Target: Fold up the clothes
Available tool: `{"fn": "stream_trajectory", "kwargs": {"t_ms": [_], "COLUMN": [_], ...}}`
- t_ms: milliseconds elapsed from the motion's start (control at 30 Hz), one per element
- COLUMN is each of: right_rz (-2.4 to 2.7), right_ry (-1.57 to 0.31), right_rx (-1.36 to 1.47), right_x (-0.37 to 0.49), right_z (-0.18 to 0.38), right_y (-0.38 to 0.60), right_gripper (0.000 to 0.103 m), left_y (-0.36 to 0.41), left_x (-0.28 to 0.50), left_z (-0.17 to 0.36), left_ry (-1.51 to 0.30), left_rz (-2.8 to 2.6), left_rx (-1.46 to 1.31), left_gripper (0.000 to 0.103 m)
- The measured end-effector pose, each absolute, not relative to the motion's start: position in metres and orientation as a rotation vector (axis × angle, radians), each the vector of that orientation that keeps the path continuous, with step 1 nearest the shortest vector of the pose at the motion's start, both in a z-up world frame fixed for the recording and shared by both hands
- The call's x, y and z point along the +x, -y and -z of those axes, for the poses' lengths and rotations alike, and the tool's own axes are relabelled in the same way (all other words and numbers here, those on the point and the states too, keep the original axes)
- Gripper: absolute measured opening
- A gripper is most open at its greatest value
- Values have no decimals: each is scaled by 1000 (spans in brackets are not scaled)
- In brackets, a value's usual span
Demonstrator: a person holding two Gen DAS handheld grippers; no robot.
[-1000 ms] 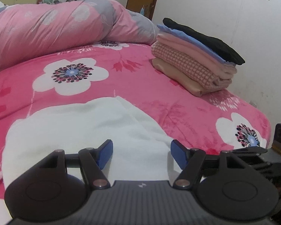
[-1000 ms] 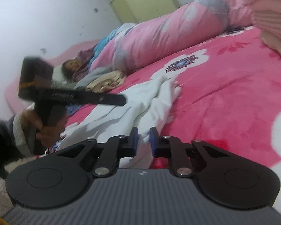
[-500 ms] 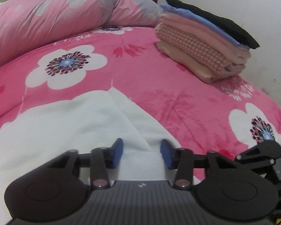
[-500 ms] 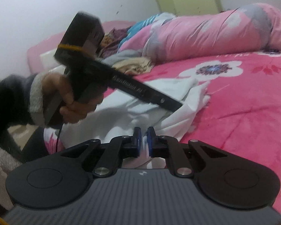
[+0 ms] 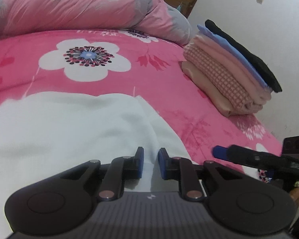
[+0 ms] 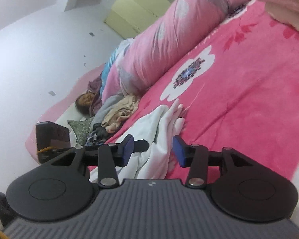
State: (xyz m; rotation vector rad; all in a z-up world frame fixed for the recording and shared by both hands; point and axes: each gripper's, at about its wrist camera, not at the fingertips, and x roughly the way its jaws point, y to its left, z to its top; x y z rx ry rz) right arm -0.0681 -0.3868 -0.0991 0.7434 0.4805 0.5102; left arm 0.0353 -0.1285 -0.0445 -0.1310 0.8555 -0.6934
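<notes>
A white garment [image 5: 73, 131] lies spread on the pink floral bed [image 5: 169, 83]. My left gripper [image 5: 151, 159] sits low over its near edge. Its jaws are closing, and a raised fold of the white cloth fills the narrow gap between the blue pads. In the right wrist view the same garment [image 6: 161, 123] lies bunched. My right gripper [image 6: 153, 149] is tilted over it with jaws opening. The cloth lies between the pads but touches neither. The right gripper's fingers [image 5: 219, 151] show at the left view's right edge.
A stack of folded clothes [image 5: 229, 75] sits at the bed's far right near the wall. A rolled pink quilt [image 5: 79, 6] runs along the back. A person [image 6: 85, 99] lies at the head end beside loose clothes [image 6: 119, 111]. Dark furniture [image 5: 297, 145] stands by the bed.
The left jaws have narrowed onto a fold of the white garment, and the gripper has sunk closer to it. The right gripper, shut before, has opened, rolled sideways and shifted along the bed.
</notes>
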Motion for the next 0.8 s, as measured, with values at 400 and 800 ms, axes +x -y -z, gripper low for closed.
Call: {"fn": "stream_trajectory", "kwargs": {"t_ms": [400,800], "right_rz": [-492,-511], "right_ry": [-498,-458], "right_rx": [778,875], "right_x": [-55,-55], "right_z": [114,131], "right_y": [373,385], "right_gripper": [31,31], "left_y": [158,138], "left_x": [60,73], "left_z": [41,45], "left_ry": [-819,-825], "left_rz": [615,558], "left_rx": [-36,-168], "left_gripper": [44,5]}}
